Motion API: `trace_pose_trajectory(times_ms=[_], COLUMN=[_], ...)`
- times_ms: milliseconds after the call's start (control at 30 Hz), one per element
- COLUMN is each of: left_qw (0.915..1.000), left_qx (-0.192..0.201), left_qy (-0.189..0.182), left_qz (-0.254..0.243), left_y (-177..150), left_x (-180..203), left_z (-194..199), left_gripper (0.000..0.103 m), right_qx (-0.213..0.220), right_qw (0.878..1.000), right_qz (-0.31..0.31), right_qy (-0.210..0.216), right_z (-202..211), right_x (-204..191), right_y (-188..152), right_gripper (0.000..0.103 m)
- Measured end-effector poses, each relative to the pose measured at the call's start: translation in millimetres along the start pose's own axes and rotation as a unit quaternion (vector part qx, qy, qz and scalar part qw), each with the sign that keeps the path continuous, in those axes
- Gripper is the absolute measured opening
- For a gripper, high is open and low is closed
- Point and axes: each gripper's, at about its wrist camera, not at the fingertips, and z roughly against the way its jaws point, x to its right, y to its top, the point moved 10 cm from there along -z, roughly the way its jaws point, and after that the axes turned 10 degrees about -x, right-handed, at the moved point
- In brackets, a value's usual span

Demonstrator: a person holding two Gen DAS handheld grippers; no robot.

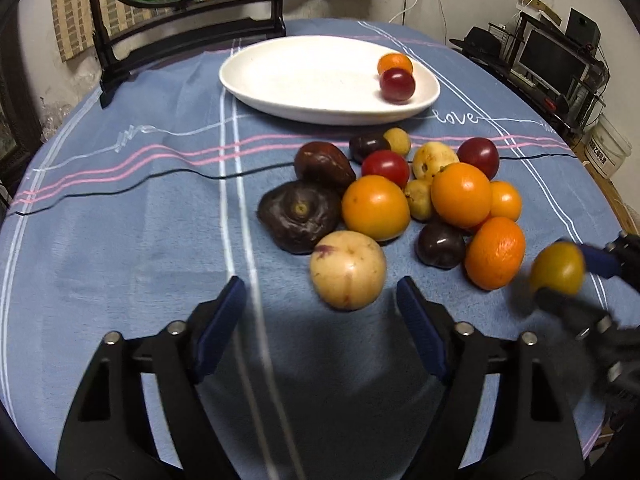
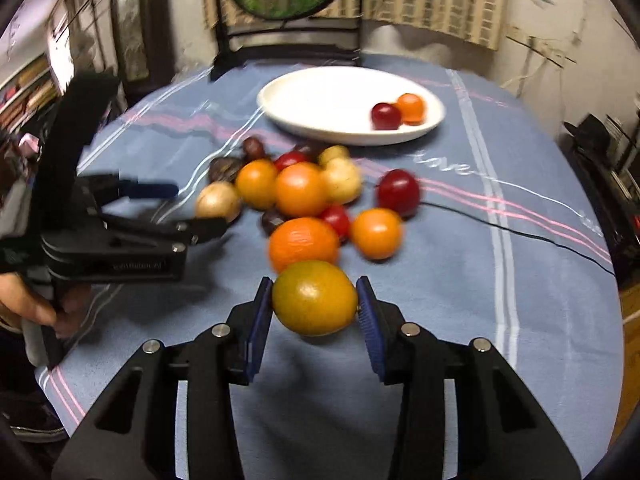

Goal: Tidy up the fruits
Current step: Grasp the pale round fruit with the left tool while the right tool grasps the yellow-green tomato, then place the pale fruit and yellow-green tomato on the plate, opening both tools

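Observation:
A pile of fruits (image 1: 400, 200) lies on the blue tablecloth: oranges, red and dark plums, yellow loquats, a pale round melon (image 1: 347, 275) and dark wrinkled fruits. A white oval plate (image 1: 280, 76) behind it holds a small orange (image 1: 395, 62) and a red plum (image 1: 397, 85). My left gripper (image 1: 320, 312) is open and empty, just in front of the pale melon. My right gripper (image 2: 315, 308) is shut on a yellow-green citrus fruit (image 2: 315, 298), near the front of the pile (image 2: 304, 196); it also shows in the left wrist view (image 1: 557, 267).
A dark wooden stand with a round painted screen (image 1: 188, 12) stands at the table's far edge behind the plate (image 2: 320, 92). A thin black cable (image 2: 520, 236) runs over the cloth. Shelves with electronics (image 1: 560, 60) stand beyond the table on the right.

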Motion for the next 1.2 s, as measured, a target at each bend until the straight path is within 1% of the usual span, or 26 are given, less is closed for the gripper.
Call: trace_pose_trajectory(times_ms=[33, 67, 133, 167, 200, 233, 333, 467, 600, 700, 800, 933, 1067, 1200], left_qw=[1.0, 1.0, 0.9998, 0.9998, 0.9997, 0.9997, 0.9996, 0.9988, 0.9973, 0.9967, 0.9959, 0.9977, 0.9985, 0.999], left_qx=[-0.009, -0.008, -0.006, -0.004, -0.003, -0.004, 0.0, 0.032, 0.066, 0.078, 0.087, 0.066, 0.051, 0.039], left_qy=[-0.002, 0.005, 0.016, 0.014, 0.016, 0.02, 0.007, 0.004, -0.007, 0.002, 0.014, 0.017, 0.016, 0.015], left_qz=[0.001, 0.001, -0.008, -0.014, -0.016, -0.017, -0.026, -0.036, -0.031, -0.022, -0.019, -0.001, 0.009, 0.015], left_y=[1, 4, 9, 11, 11, 12, 11, 22, 56, 83, 110, 135, 145, 148], left_x=[1, 2, 6, 9, 10, 11, 16, 15, 11, 8, 5, -5, -12, -18], left_z=[-6, -7, -10, -11, -10, -9, 0, 27, 53, 55, 49, 20, -3, -21], left_gripper=[0.066, 0.064, 0.057, 0.044, 0.04, 0.04, 0.039, 0.039, 0.039, 0.039, 0.039, 0.039, 0.039, 0.04], right_qx=[0.002, 0.002, 0.002, 0.001, 0.002, 0.003, 0.012, 0.036, 0.076, 0.101, 0.107, 0.086, 0.068, 0.052], right_qw=[1.0, 1.0, 1.0, 1.0, 0.999, 0.999, 0.999, 0.999, 0.997, 0.995, 0.994, 0.996, 0.998, 0.999], right_qz=[-0.008, -0.014, -0.025, -0.029, -0.032, -0.034, -0.035, -0.031, -0.025, -0.023, -0.019, -0.009, -0.011, -0.007], right_qy=[-0.003, -0.005, -0.005, -0.002, 0.0, 0.001, 0.006, 0.009, 0.001, -0.001, -0.005, -0.008, -0.008, -0.01], right_z=[1, 0, -1, -2, -3, -2, 1, 13, 28, 29, 20, -13, -38, -58], right_x=[7, 11, 19, 22, 23, 24, 25, 29, 34, 36, 36, 34, 38, 41], right_y=[-1, -2, -4, -5, -6, -5, 1, 21, 57, 88, 112, 132, 140, 143], right_gripper=[0.042, 0.042, 0.042, 0.042, 0.042, 0.042, 0.042, 0.042, 0.042, 0.042, 0.042, 0.042, 0.042, 0.042])
